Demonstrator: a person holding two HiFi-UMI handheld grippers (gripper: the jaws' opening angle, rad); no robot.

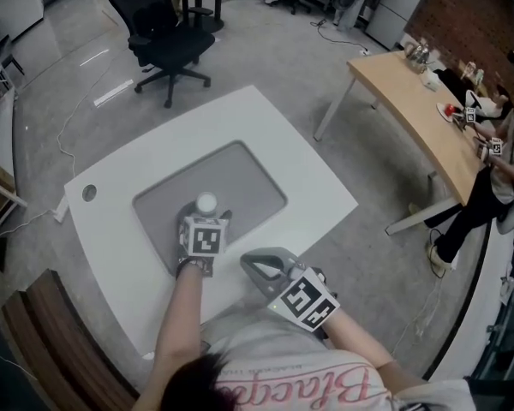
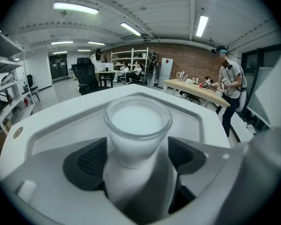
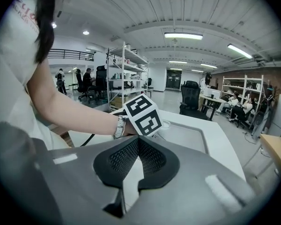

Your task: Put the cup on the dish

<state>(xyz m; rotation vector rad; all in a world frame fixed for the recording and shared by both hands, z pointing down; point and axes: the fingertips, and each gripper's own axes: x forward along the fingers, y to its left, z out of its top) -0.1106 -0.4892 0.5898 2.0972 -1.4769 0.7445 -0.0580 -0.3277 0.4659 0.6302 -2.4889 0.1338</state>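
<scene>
A white cup (image 1: 206,202) with a clear rim stands upright on the grey dish-like tray (image 1: 248,182) sunk into the white table (image 1: 265,118). My left gripper (image 1: 206,216) reaches around it from the near side. In the left gripper view the cup (image 2: 138,121) fills the space between the dark pads (image 2: 86,162), and narrow gaps show on both sides, so the jaws are open around it. My right gripper (image 1: 250,264) hovers over the table's near edge, right of the left one. Its jaws (image 3: 138,142) are shut with nothing in them.
A black office chair (image 1: 167,37) stands beyond the table's far corner. A wooden desk (image 1: 415,105) with small items runs along the right, and a person (image 1: 497,174) is beside it. Shelving (image 3: 126,71) lines the room's left side.
</scene>
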